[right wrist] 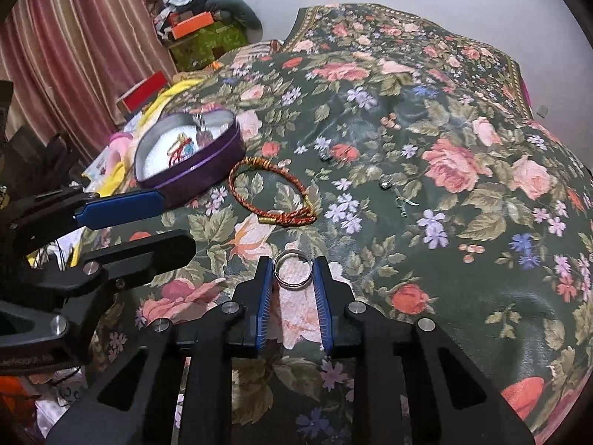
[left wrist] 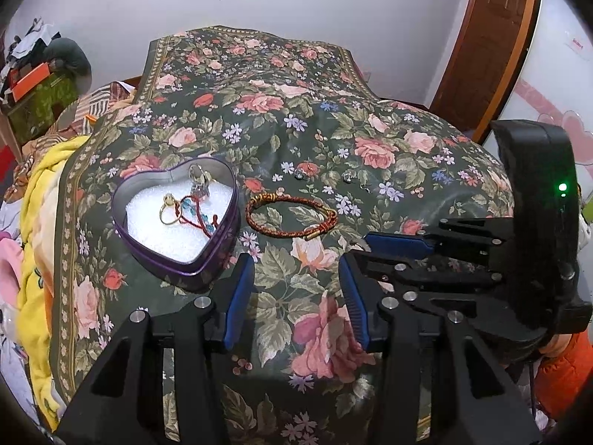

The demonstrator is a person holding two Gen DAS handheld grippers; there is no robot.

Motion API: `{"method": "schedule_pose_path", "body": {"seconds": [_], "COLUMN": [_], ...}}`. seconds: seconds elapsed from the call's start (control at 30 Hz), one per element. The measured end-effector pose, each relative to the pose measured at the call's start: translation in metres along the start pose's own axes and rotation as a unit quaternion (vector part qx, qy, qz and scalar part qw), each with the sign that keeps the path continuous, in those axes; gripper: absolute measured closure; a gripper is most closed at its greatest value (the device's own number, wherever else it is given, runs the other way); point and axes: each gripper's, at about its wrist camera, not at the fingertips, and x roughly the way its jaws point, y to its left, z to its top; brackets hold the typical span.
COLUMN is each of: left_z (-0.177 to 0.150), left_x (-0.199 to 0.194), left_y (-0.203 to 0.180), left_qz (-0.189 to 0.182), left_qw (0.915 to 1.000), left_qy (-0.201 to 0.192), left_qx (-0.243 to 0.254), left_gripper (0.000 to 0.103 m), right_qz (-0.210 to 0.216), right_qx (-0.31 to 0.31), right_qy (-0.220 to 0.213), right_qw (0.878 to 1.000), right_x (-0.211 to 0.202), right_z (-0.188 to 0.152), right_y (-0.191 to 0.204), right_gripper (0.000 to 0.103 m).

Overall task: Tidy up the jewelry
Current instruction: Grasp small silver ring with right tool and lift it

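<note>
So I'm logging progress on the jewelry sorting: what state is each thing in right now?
Heart tin: open, no lid, holding rings and a beaded cord.
Braided bracelet: coiled on the cloth beside the tin.
Silver ring: between the right claw pads, gripped.
Left claw: open, empty.
Earrings: loose on the cloth.
</note>
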Motion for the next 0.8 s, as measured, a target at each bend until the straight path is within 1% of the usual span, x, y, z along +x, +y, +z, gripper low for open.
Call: {"method": "schedule_pose_path", "body": {"seconds": [0.2,0.33,0.37,0.4,0.47,0.63,0.8], "left_z": [0.013,0.019,0.019,0.020,0.020,0.022,0.026], "left_x": [0.004,0.017,0.022,0.026,0.036,0.052,0.062], "left_y": [-0.008,-0.018,-0.021,-0.023,-0.027,-0.032,-0.040], "left_qz": [-0.001,-0.002,-0.003,-0.004,0.001,0.010,0.029], "left_qw": [0.9999,0.9995,0.9993,0.9991,0.9985,0.9973,0.9949], "left_qy": [-0.001,0.009,0.013,0.017,0.027,0.040,0.032], "left_qx": [0.014,0.029,0.034,0.039,0.047,0.060,0.091], "left_gripper": [0.057,0.057,0.059,0.064,0.071,0.072,0.072], "right_qz": [-0.016,-0.018,-0.018,-0.018,-0.018,-0.010,0.006], "right_qx": [0.020,0.033,0.037,0.040,0.047,0.054,0.059], "right_qy": [-0.037,-0.052,-0.057,-0.059,-0.064,-0.066,-0.066], "right_qw": [0.999,0.998,0.998,0.997,0.997,0.996,0.996], "right_x": [-0.026,-0.037,-0.040,-0.042,-0.045,-0.046,-0.042], "right_z": [0.005,0.008,0.008,0.008,0.008,0.007,0.006], "right_y": [-0.016,-0.027,-0.031,-0.033,-0.038,-0.046,-0.051], "right_gripper": [0.083,0.083,0.083,0.083,0.083,0.083,0.083]}}
